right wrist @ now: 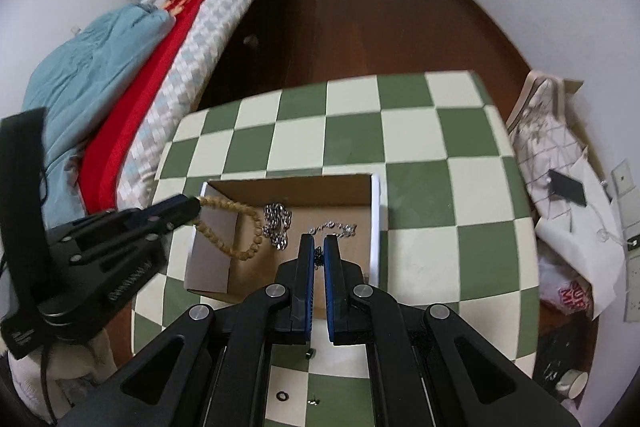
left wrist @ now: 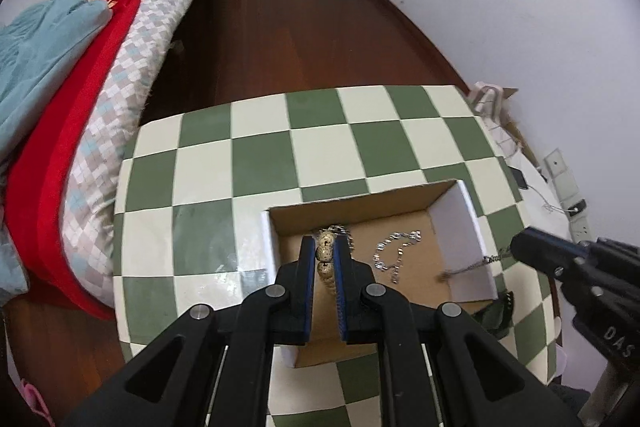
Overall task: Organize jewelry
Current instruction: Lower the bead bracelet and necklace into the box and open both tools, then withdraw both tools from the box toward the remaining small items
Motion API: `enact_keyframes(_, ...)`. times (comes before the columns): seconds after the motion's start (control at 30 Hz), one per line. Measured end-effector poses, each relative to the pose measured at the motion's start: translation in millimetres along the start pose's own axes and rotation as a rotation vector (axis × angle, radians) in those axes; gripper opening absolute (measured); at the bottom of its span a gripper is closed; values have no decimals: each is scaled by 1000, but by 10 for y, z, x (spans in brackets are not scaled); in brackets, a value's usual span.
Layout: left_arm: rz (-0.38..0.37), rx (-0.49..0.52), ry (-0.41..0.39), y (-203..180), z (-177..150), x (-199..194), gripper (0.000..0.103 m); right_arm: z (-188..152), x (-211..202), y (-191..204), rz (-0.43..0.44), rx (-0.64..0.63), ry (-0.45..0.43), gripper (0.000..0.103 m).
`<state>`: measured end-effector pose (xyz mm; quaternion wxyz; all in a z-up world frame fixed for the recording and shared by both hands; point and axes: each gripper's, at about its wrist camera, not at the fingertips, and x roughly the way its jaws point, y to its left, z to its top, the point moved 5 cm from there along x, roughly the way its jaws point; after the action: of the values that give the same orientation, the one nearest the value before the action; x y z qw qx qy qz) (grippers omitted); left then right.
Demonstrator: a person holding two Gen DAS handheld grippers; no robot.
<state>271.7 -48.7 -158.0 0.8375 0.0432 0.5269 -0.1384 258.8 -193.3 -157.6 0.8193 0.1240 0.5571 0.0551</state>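
Green-and-cream checks cover the table [right wrist: 420,131], bed at ten o'clock. Left gripper [left wrist: 325,255] is clenched on the wooden bead bracelet [right wrist: 240,227], its loop dangling inside the cardboard box [right wrist: 288,187], presumably so it drops in cleanly. Right gripper [right wrist: 319,251] pinches a thin dark chain [right wrist: 319,255] over the box's near side. At twelve o'clock from it, silver chains [right wrist: 332,227] lie on the floor of the box. Small bits [right wrist: 282,395] wait on the table at six.

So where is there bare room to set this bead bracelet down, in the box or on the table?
Free: the box's left floor near its white wall, below the bead bracelet; the checkered table beyond the box's far wall. Crowded: the box's middle and right, where the thick chain and thin silver chain lie by the right gripper.
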Motion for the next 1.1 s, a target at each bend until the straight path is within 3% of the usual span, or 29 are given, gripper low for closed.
enact_keyframes(0.1, 12, -32, -28, 64, 54, -66, 11, 47, 76, -67, -5, 22, 22, 10)
enact_keyframes(0.13, 21, -44, -38, 90, 76, -96, 19, 54, 78, -77, -14, 22, 24, 22)
enact_keyframes(0.17, 30, -48, -46, 109, 95, -117, 30, 62, 73, -100, -30, 26, 19, 41)
enact_keyframes(0.23, 65, -63, -73, 173, 123, -186, 83, 76, 66, -113, -66, 14, 16, 65)
enact_keyframes(0.3, 94, -72, -106, 226, 128, -256, 94, 61, 76, -123, -93, 4, 20, 75)
enact_keyframes(0.47, 196, -70, -100, 338, 41, -261, 103, -64, 144, -153, -232, -42, 34, 103)
enact_keyframes(0.7, 236, -89, -99, 409, -227, -211, 103, -279, 191, -143, -293, -62, 36, 103)
enact_keyframes(1.1, 258, -101, -123, 391, -686, -432, 103, -639, -99, -65, -291, -46, -28, 103)
